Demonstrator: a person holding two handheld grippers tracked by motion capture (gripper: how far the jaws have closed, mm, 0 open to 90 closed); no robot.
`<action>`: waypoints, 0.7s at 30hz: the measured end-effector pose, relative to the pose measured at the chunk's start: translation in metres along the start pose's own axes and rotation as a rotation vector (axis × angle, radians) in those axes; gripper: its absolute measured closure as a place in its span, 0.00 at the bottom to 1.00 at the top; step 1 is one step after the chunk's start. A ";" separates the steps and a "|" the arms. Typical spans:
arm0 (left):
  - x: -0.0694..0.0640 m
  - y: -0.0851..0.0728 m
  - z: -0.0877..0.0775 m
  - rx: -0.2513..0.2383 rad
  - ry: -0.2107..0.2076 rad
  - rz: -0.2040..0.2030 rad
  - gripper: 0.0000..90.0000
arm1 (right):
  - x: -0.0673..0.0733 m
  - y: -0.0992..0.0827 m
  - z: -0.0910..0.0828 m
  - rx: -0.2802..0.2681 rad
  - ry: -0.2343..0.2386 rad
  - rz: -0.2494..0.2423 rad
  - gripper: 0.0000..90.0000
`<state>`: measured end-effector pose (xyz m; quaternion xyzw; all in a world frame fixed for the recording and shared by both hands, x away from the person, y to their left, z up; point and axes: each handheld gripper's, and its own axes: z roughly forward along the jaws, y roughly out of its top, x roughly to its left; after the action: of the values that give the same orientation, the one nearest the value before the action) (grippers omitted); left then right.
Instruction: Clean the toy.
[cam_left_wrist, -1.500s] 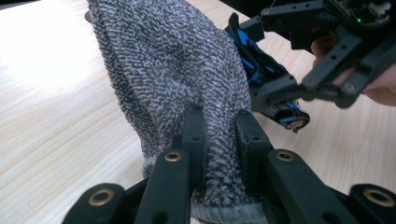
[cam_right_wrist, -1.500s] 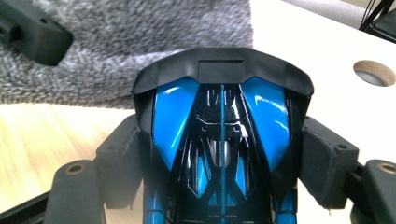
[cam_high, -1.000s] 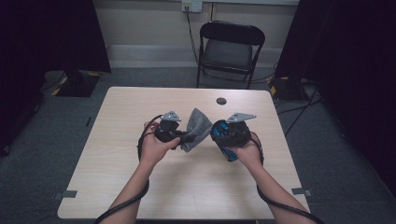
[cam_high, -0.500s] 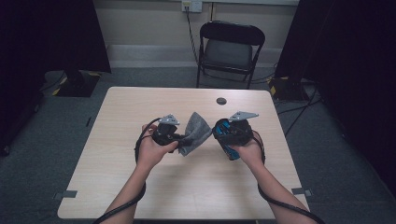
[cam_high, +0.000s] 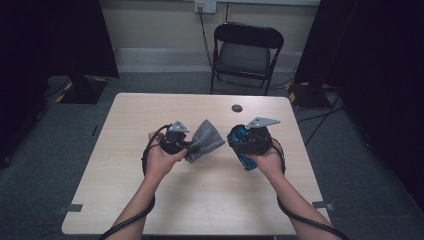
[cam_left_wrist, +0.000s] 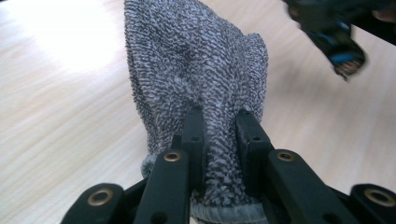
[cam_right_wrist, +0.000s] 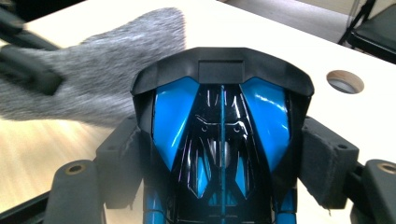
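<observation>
Cloth (cam_left_wrist: 196, 70) grey, nubby terry, pinched in left gripper (cam_left_wrist: 219, 135); right gripper (cam_right_wrist: 224, 154) clamps blue-black toy car (cam_right_wrist: 222, 126).

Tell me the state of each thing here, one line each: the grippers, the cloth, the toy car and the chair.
Left gripper: shut on the grey cloth.
Grey cloth: held off the table, hanging loose.
Right gripper: clamped on the toy car.
Toy car: blue and black, held.
Chair: unfolded, vacant.
</observation>
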<state>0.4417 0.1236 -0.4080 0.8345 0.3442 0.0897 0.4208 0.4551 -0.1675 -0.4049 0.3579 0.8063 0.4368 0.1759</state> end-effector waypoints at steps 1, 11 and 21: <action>0.001 0.001 0.001 -0.010 0.007 -0.005 0.85 | 0.002 0.001 0.000 -0.001 0.003 -0.001 0.28; -0.006 0.013 0.016 -0.025 0.040 0.017 0.84 | 0.015 0.005 0.005 -0.008 0.040 -0.022 0.28; -0.019 0.021 0.023 -0.033 -0.002 0.030 0.84 | 0.017 0.002 0.007 -0.004 0.033 -0.024 0.28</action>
<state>0.4477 0.0877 -0.4040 0.8325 0.3298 0.1011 0.4334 0.4484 -0.1505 -0.4069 0.3405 0.8126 0.4420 0.1686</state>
